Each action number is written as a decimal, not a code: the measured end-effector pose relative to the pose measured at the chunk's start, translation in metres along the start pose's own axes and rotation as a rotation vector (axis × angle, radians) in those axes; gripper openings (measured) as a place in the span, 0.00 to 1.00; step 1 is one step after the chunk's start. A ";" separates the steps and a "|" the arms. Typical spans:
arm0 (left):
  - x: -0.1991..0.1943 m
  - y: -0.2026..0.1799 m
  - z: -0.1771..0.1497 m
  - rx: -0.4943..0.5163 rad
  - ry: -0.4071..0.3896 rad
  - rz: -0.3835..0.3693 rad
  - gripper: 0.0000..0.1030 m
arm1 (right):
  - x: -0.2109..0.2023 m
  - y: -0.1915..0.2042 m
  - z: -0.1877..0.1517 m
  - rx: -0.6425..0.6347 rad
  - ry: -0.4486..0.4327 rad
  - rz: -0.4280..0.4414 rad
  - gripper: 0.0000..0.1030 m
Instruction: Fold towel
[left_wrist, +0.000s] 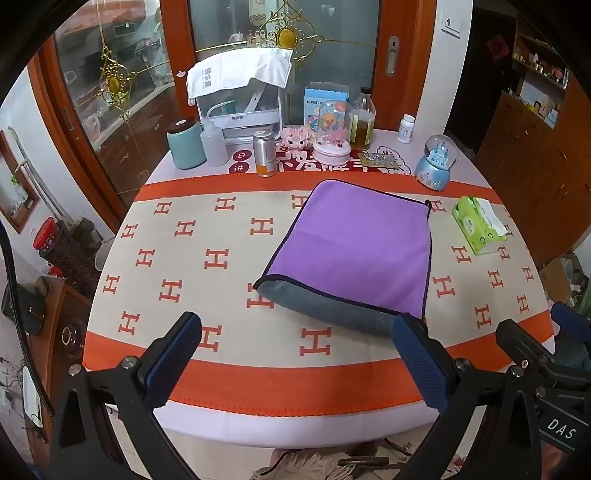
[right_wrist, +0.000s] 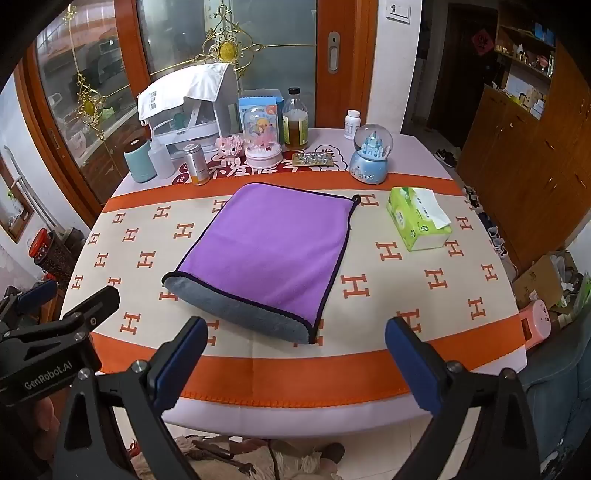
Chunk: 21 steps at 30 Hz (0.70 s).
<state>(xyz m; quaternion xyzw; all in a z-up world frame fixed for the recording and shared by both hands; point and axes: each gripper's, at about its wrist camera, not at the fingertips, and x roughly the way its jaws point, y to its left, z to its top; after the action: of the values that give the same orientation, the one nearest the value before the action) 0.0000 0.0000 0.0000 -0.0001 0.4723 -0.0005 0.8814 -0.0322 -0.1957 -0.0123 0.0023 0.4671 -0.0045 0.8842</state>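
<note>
Towel (right_wrist: 266, 251) work looks partly done, as far as these views tell: the purple cloth lies flat near the middle of the desk (right_wrist: 258, 376), already doubled over, with its grey underside rolling out along the near edge as a soft fold. You can see dark piping running around the purple top layer and a small hanging loop at the far right corner. From the left view the same towel (left_wrist: 354, 247) sits ahead and slightly right of your left tongs (left_wrist: 295, 354).

Both tools are free of the cloth. Your left tongs stand wide apart and hold nothing, hovering over the orange border at the near desk edge. Your right tongs (right_wrist: 295, 354) are equally wide and empty, with the towel's near fold just beyond their tips.

My judgement: at least 1 fold is in place, and the rectangle is still broad enough to take another, so 1 more halving probably remains, unless this size is what you want. The tissue pack (right_wrist: 419, 219) sits clear to the right, apart from the towel.
</note>
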 end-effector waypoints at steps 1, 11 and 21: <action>0.000 0.000 0.000 0.000 0.000 -0.001 0.99 | 0.000 0.001 -0.001 0.001 -0.003 0.000 0.95; 0.000 0.002 0.000 0.014 0.002 -0.004 0.99 | 0.000 0.005 -0.006 0.009 0.007 0.012 0.95; -0.002 0.004 -0.003 0.032 0.007 -0.010 0.99 | 0.001 0.008 -0.009 0.008 0.010 0.010 0.95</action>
<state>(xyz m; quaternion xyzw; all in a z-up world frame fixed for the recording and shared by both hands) -0.0035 0.0037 -0.0003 0.0116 0.4752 -0.0127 0.8797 -0.0392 -0.1874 -0.0178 0.0083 0.4713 -0.0018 0.8819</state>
